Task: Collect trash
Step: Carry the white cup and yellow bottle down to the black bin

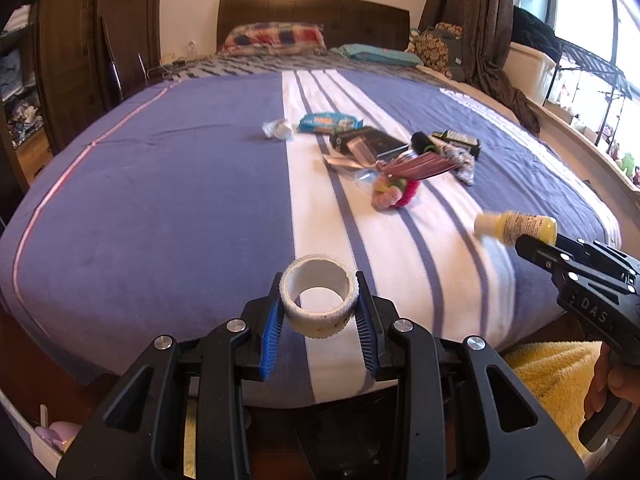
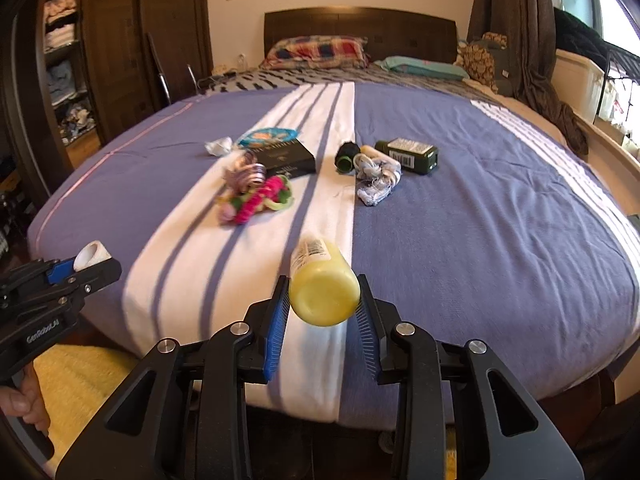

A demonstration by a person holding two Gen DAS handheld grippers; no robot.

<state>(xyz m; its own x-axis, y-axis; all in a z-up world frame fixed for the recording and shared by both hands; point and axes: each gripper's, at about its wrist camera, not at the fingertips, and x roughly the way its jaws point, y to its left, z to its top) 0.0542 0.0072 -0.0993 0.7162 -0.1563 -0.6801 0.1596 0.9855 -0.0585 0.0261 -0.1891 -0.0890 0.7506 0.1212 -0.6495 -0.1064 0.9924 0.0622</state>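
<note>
My left gripper point(image 1: 319, 300) is shut on a white tape roll point(image 1: 319, 300) and holds it above the bed's near edge; the roll also shows in the right wrist view point(image 2: 93, 256). My right gripper point(image 2: 324, 296) is shut on a yellow bottle point(image 2: 323, 280) with a white cap, also seen in the left wrist view point(image 1: 516, 226). On the bed lie a crumpled white paper point(image 1: 278, 129), a blue snack wrapper point(image 1: 330, 122), a black box point(image 2: 288, 156), a pink garland point(image 2: 260, 200), a green bottle point(image 2: 408, 154), a black cap point(image 2: 345, 156) and a frayed cloth point(image 2: 378, 178).
The bed point(image 1: 160, 200) has a purple cover with white stripes, pillows point(image 1: 276, 38) and a dark headboard. A yellow rug point(image 2: 80, 376) lies on the floor at the bed's foot. A wardrobe point(image 2: 72, 60) stands at left, curtains and a window point(image 1: 580, 20) at right.
</note>
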